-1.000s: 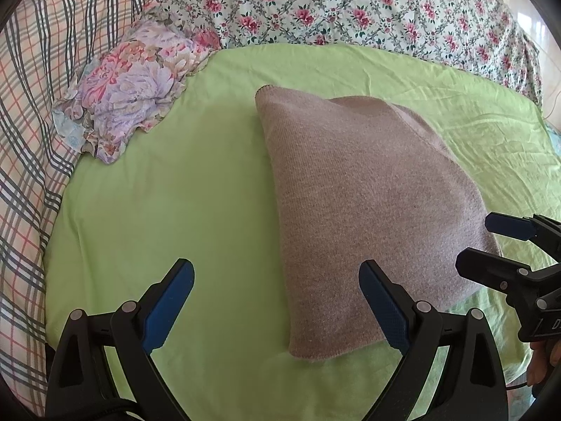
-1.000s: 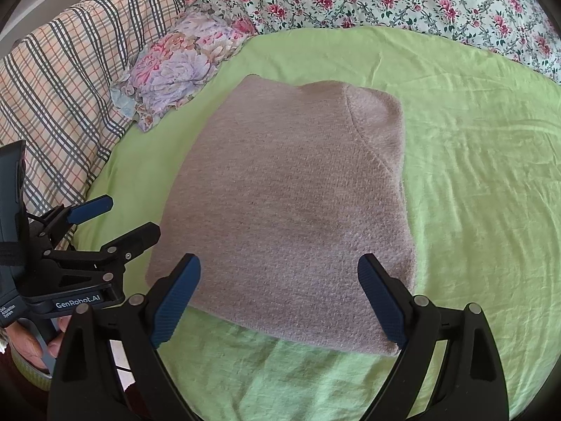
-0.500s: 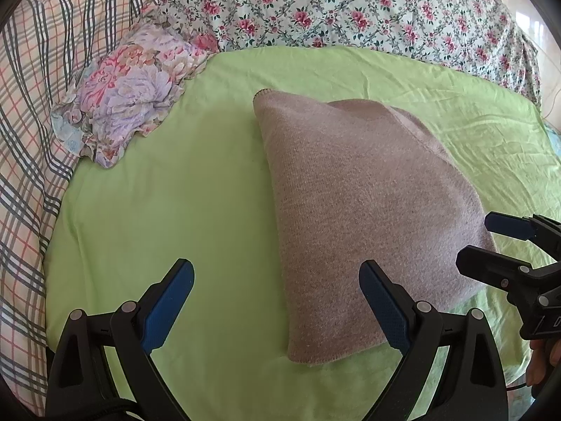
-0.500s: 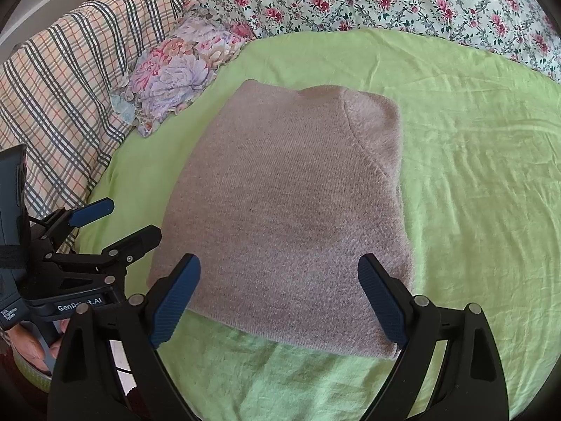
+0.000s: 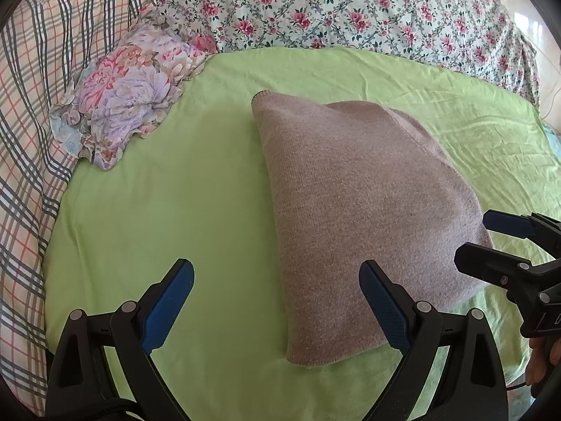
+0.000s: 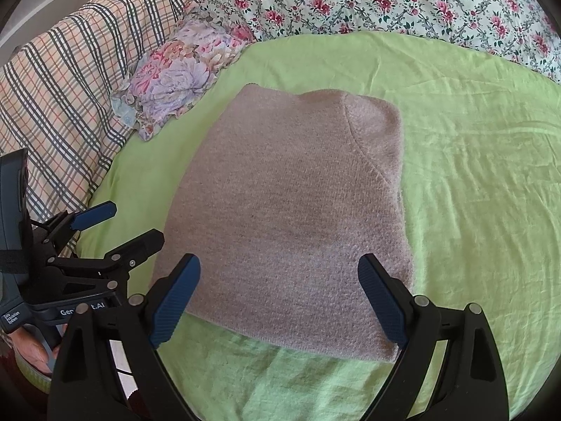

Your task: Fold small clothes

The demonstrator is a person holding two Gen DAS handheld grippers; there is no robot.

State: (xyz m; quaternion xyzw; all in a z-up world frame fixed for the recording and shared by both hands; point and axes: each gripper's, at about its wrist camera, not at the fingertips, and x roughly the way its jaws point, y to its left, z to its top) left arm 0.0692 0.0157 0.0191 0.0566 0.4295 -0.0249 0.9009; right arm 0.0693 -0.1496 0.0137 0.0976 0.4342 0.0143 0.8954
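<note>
A folded taupe knit sweater [image 5: 354,203] lies flat on the green sheet [image 5: 182,203]; it also shows in the right wrist view [image 6: 291,217]. My left gripper [image 5: 277,301] is open and empty, hovering over the sweater's near left corner. My right gripper [image 6: 278,298] is open and empty, hovering over the sweater's near edge. Each gripper shows in the other's view: the right one [image 5: 491,242] at the sweater's right side, the left one [image 6: 119,224] at its left side.
A folded floral garment [image 5: 129,87] lies at the far left of the sheet, also in the right wrist view [image 6: 182,70]. A plaid blanket [image 5: 31,112] runs along the left. A rose-print cover [image 5: 350,10] lies across the back.
Both grippers have shifted only slightly; the sweater sits a little lower in the views. Both stay open.
</note>
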